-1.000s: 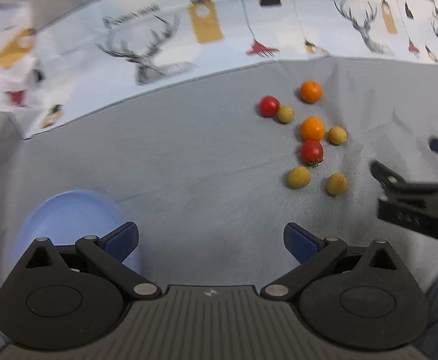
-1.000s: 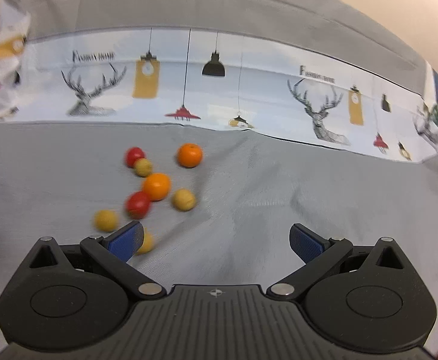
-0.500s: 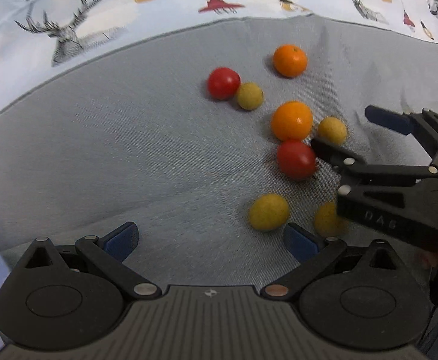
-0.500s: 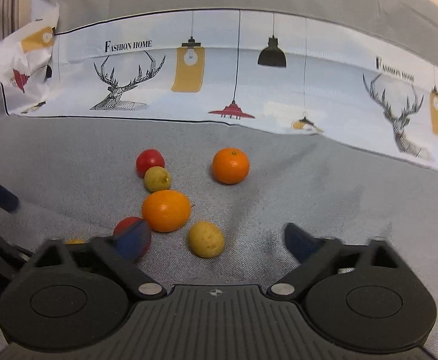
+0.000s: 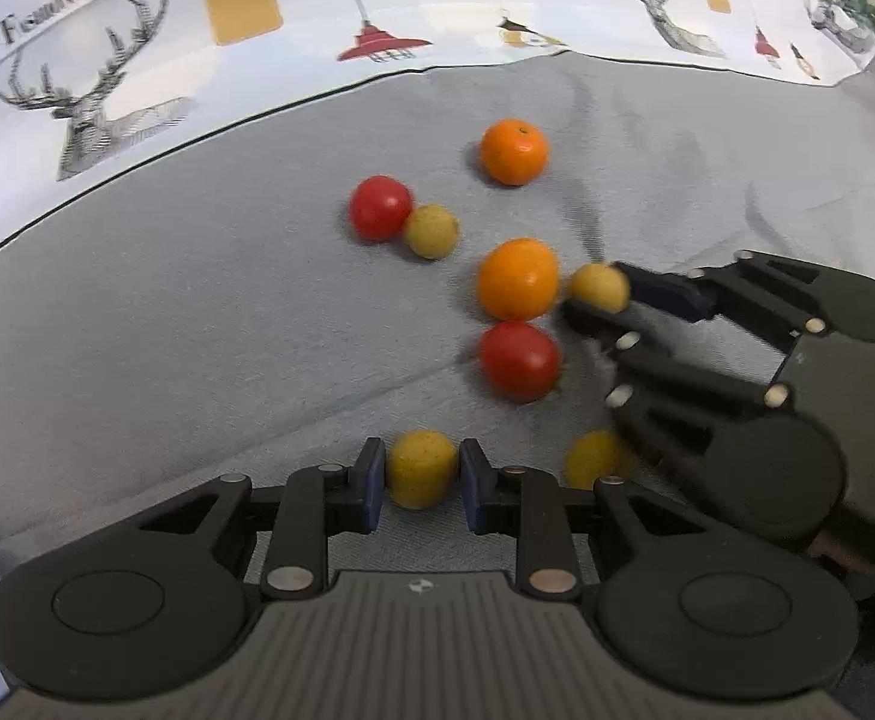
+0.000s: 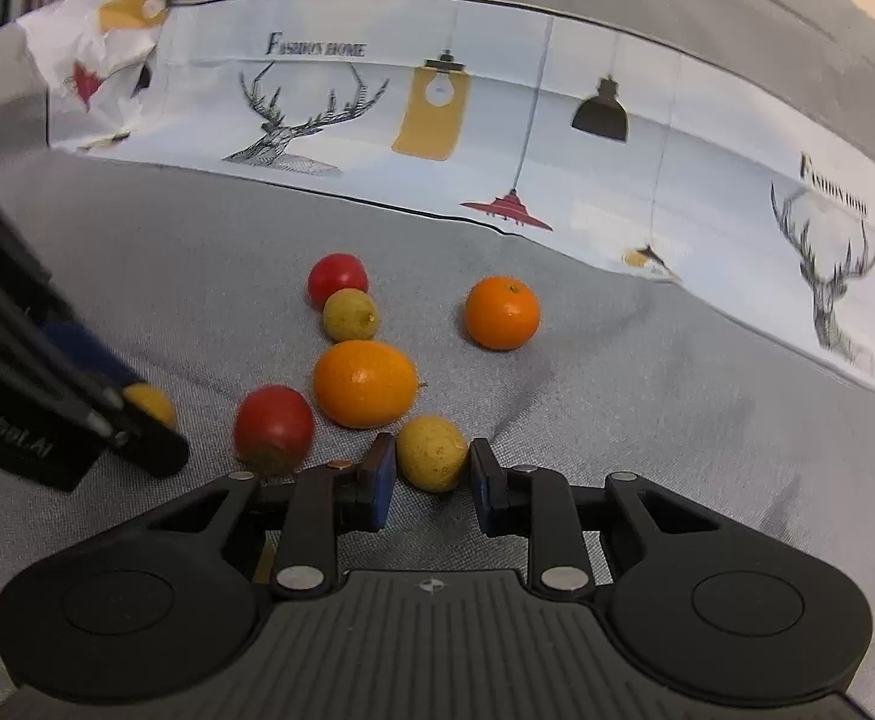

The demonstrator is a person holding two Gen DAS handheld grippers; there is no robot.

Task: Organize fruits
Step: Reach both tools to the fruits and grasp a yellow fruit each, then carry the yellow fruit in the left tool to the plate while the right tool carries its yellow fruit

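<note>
Grey cloth [image 5: 197, 312], loose fruit. Left claw [image 5: 420, 476] clamped on yellow fruit [image 5: 419, 468]; right claw [image 6: 431, 468] clamped on another [image 6: 432, 455]. I lift both straight up, gently, clear of tomato [image 6: 272, 429] and orange [image 6: 364, 383].

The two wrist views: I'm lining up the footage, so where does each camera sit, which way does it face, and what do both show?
Left wrist: on the left gripper, looking steeply down along its fingers at the fruit on the grey cloth; its pads clamp a yellow fruit, the right gripper entering from the right.
Right wrist: on the right gripper, looking less steeply toward the printed backdrop; its pads clamp another yellow fruit, the left gripper at left.
Shared: both oranges, both red fruits, the cloth, the backdrop.
</note>
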